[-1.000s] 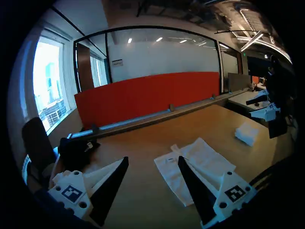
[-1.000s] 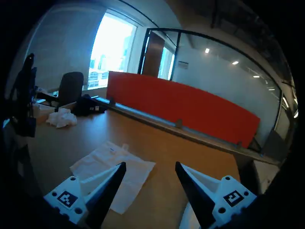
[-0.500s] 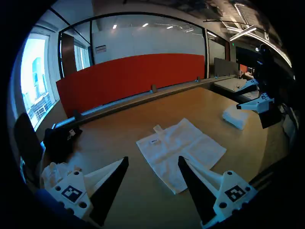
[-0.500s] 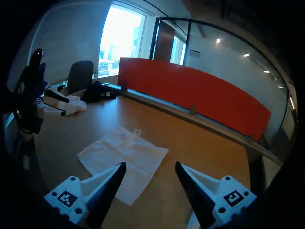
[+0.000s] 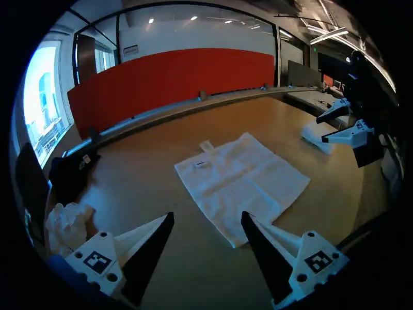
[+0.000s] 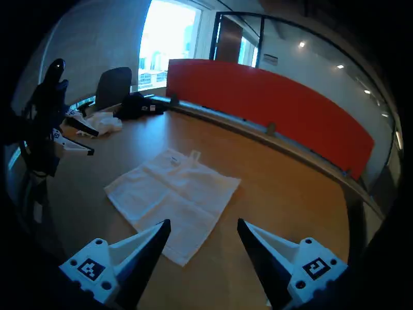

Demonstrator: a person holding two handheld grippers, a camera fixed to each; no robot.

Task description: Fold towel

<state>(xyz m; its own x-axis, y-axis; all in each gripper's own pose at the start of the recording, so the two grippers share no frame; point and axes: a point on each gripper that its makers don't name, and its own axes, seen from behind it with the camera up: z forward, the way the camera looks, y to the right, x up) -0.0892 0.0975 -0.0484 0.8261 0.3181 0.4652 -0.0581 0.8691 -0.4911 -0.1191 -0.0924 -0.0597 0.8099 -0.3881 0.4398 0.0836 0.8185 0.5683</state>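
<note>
Rightward of towel (image 5: 241, 178), left gripper view shows cloth (image 5: 315, 138).

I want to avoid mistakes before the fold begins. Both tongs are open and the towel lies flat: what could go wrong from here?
The towel lies flat on the smooth table, so the open left tongs and right tongs may push and wrinkle it instead of pinching a corner. The folded cloth near the right tongs might be knocked.
</note>
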